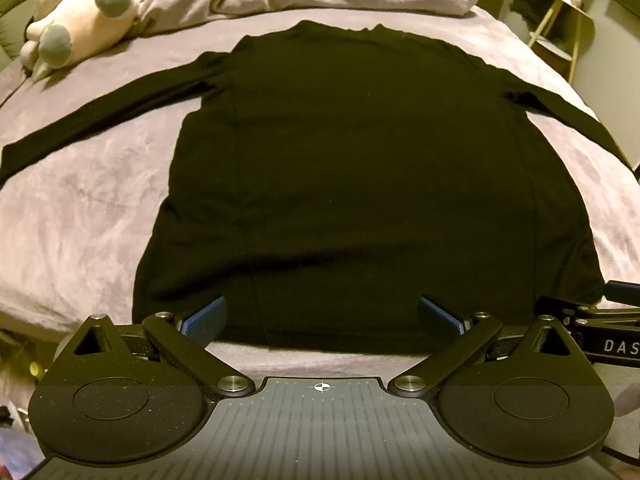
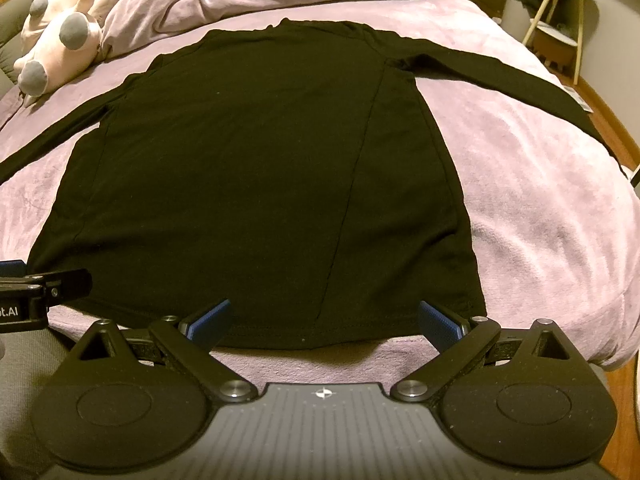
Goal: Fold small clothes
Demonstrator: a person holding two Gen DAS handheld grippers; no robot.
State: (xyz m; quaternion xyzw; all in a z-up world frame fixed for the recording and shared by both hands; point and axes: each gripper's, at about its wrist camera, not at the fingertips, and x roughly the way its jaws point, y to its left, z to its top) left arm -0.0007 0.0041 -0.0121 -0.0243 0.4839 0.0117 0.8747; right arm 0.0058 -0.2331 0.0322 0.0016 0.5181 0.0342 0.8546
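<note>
My left gripper point(image 1: 322, 316) and my right gripper point(image 2: 324, 318) both hover with jaws spread wide and empty at the near hem of the black long-sleeved shirt point(image 1: 344, 168). It lies flat on the lilac blanket point(image 1: 80, 216), sleeves stretched out to either side (a plush toy point(image 1: 76, 12) lies near the far left corner).
</note>
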